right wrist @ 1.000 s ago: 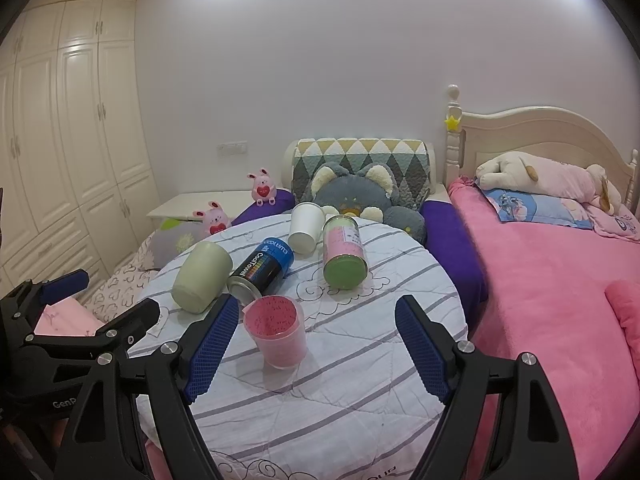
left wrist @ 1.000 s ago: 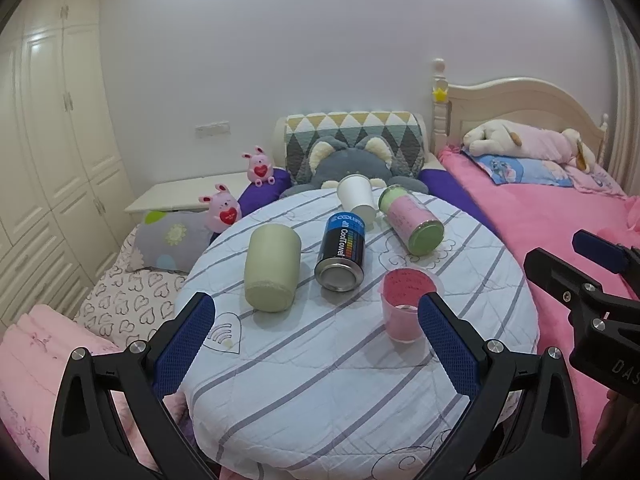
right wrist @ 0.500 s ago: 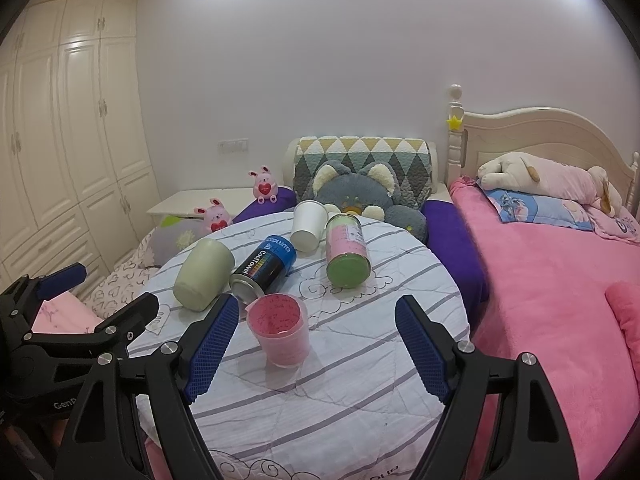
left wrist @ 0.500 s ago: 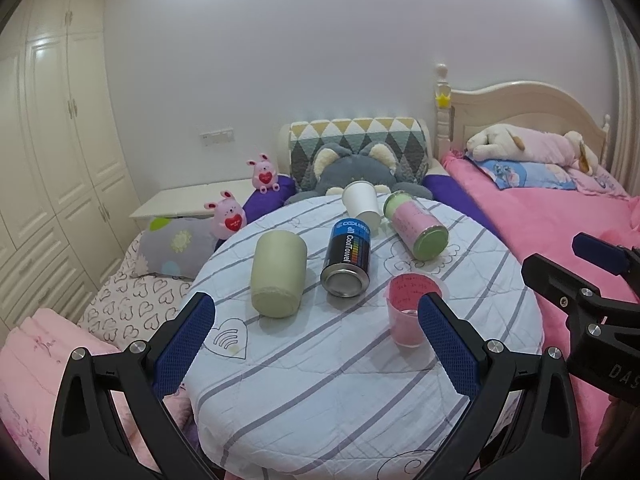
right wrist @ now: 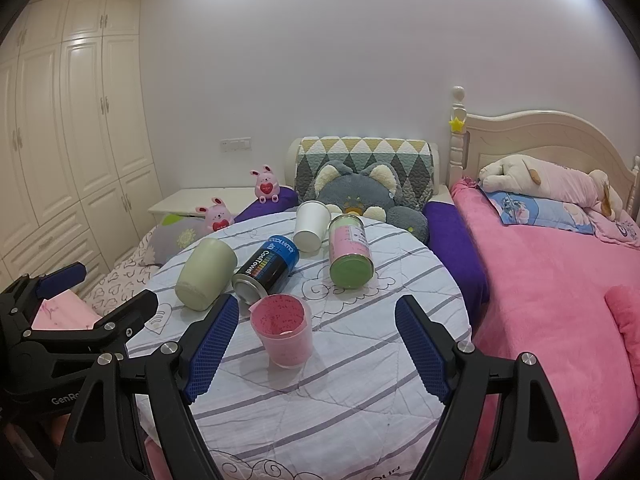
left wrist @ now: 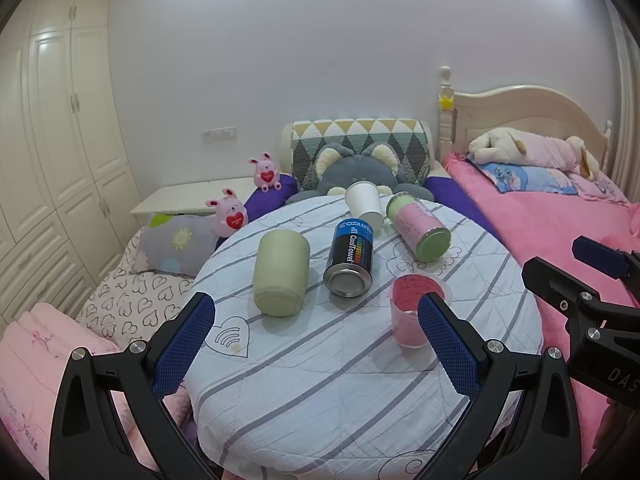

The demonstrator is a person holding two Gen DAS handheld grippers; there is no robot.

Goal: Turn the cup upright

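Note:
A pale green cup lies on its side on the round table. A white paper cup lies tipped at the far edge. A pink translucent cup stands upright near the front. My left gripper is open and empty, back from the table's near edge. My right gripper is open and empty, with the pink cup between its fingers in view but farther off.
A blue-and-black can and a pink-and-green can lie on their sides on the table. A pink bed is at the right. Plush toys and cushions sit behind the table. White wardrobes stand at the left.
Both grippers have drawn back and risen slightly from the table; objects look a little farther off. Nothing on the table has moved.

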